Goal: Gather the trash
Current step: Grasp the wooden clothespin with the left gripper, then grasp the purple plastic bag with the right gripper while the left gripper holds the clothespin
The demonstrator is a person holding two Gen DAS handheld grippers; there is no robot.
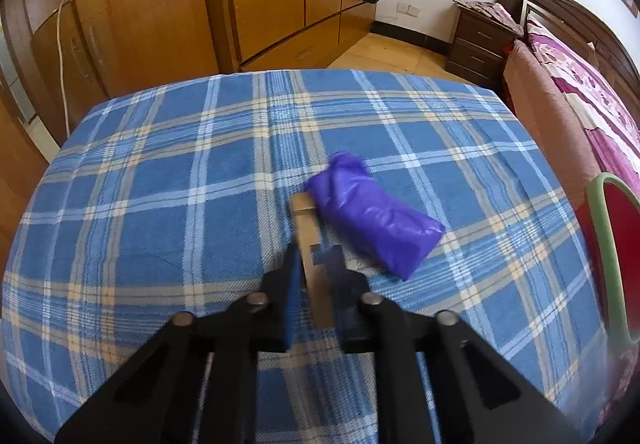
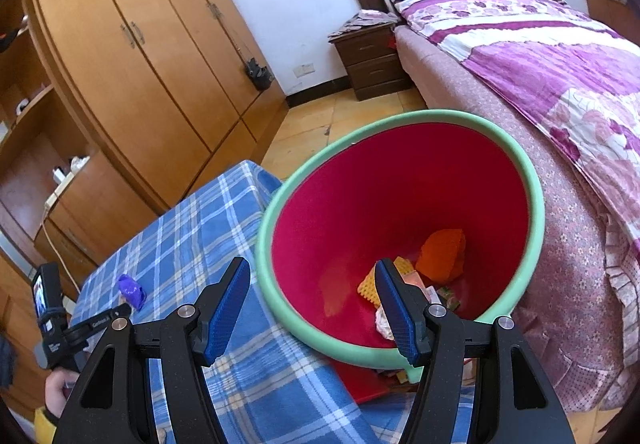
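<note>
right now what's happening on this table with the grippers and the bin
A person is clearing trash with a gripper in each hand. The left gripper is shut on a flat wooden piece beside a purple bag lying on the checked tablecloth. The right gripper is open, at the rim of a red bin that already holds some scraps.

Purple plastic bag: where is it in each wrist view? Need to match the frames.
Left wrist: purple plastic bag lies centre-right on the blue plaid cloth, just ahead of the left gripper, which is shut on a tan card strip.
Right wrist: small, lower left, beyond the open right gripper.
Shared landmark: the green-rimmed red bin.
</note>
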